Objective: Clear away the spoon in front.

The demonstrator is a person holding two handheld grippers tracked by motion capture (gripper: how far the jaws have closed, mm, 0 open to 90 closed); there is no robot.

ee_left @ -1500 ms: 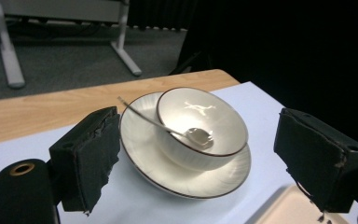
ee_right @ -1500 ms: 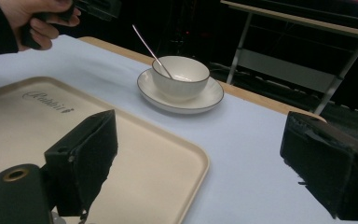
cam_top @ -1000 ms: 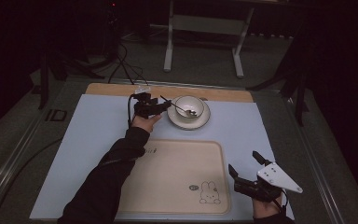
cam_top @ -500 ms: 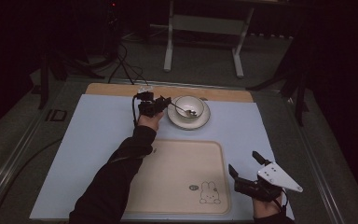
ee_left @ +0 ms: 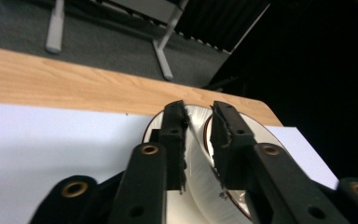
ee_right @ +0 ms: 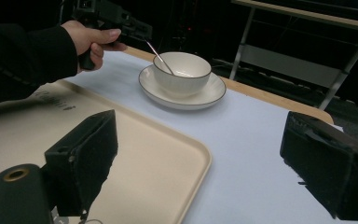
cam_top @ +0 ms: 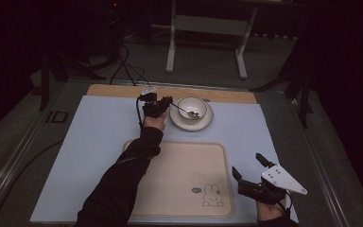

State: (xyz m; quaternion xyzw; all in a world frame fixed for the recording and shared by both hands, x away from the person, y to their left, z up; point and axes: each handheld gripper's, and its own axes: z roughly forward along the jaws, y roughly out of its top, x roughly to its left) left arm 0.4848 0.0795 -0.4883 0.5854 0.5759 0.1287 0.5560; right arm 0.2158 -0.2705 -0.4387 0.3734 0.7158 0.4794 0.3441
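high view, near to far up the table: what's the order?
Right tool → tray with its rabbit drawing → left tool on the spoon handle → bowl on its saucer → bare wooden table edge.

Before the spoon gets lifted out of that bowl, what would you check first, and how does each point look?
1. Left tongs closed on the spoon handle: ok, the jaws pinch it in the left gripper view.
2. Spoon's scoop end resting in the bowl: ok.
3. Bowl seated on its saucer: ok, upright.
4. Bowl holds food or liquid: cannot tell.
5. Right tongs open and apart from the bowl: ok, near the tray corner.
6. Tray free to receive things: ok.
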